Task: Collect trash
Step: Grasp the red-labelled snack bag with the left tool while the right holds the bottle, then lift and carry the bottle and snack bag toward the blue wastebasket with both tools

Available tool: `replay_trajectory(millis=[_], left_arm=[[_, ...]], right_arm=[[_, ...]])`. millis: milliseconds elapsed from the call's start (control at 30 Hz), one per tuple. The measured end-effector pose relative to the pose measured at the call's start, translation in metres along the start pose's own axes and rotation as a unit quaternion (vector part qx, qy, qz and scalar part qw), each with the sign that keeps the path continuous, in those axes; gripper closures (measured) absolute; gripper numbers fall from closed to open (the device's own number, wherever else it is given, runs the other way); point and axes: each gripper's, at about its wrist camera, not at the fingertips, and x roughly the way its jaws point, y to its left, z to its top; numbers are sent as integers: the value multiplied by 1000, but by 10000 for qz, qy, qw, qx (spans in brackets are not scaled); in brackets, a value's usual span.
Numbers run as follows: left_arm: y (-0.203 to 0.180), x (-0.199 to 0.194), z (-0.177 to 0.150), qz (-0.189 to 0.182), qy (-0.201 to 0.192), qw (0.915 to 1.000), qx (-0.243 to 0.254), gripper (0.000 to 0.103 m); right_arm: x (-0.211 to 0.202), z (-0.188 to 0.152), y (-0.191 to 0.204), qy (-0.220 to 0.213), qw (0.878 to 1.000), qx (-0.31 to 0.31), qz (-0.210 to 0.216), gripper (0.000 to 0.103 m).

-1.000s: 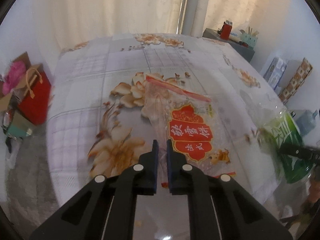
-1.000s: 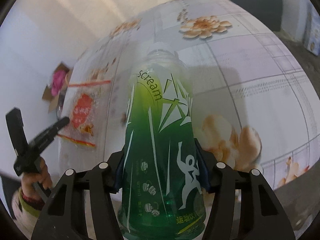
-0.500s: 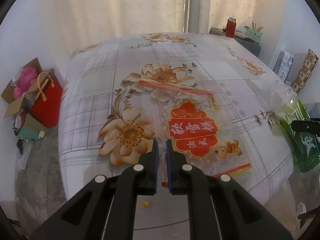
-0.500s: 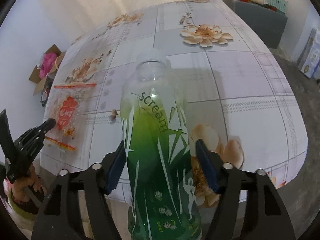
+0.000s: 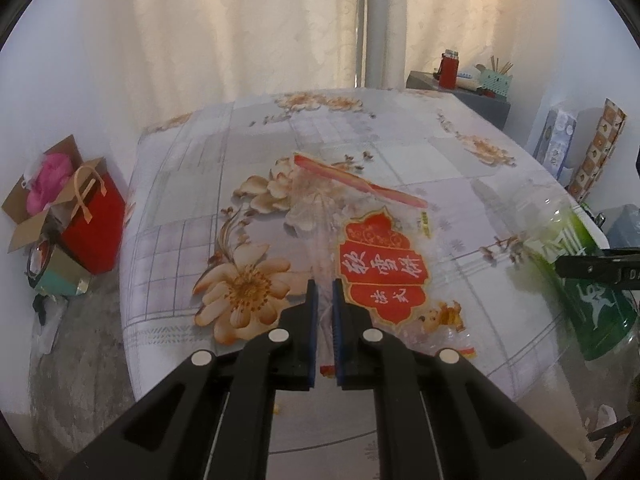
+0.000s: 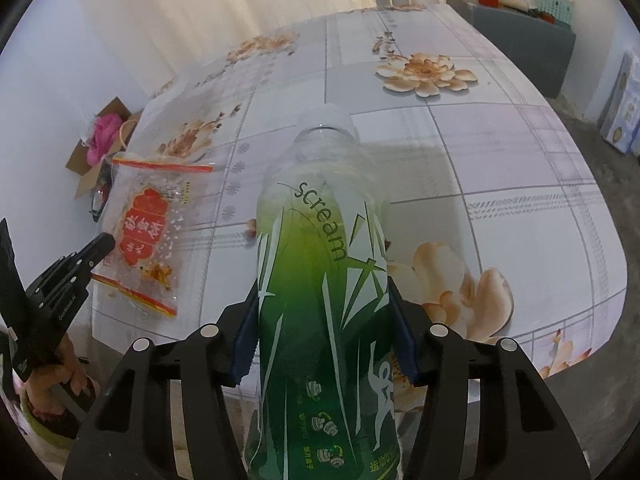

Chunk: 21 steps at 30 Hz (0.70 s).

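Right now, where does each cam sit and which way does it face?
Left wrist: on the left gripper, facing across the floral table at the snack bag; its own fingers show, nearly shut on the bag's near edge.
Right wrist: on the right gripper, facing over the table toward the curtains; its fingers clamp the green bottle.
Shared: table, bag, bottle, each other's gripper.

Glossy clear plastic bottle (image 6: 320,280), crinkly transparent wrapper (image 5: 360,256), seemingly smooth tablecloth (image 5: 400,128)

The green bottle (image 6: 324,304) reads "scream" on its label; the snack bag (image 5: 380,276) carries red-panel Chinese characters, not clearly legible.
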Motion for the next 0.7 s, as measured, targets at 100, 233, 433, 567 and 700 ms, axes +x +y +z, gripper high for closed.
replay_trajectory(millis=[100,233,433,567,700], left_arm=[[-7,-5,4,-22,-77,9999,68,97],[-15,-11,10,-36,-175,9997,137,97],[-25,-17,13,-56,-265,9994,204,97],[-30,-22,17,-82,-331,9991,245,97],[-34,-26,20,-90,-393,9988,293,97]], right_arm=[[-2,-1,-1,-30,10000,35,47,50],[-7,-2,-3,-96,9999,80,78,50],[-15,-7,-2,-224,9996,147,114,50],[-18,-11,-2,-274,9993,209,151,50],[-19,-11,-3,-306,9990,252,189,50]])
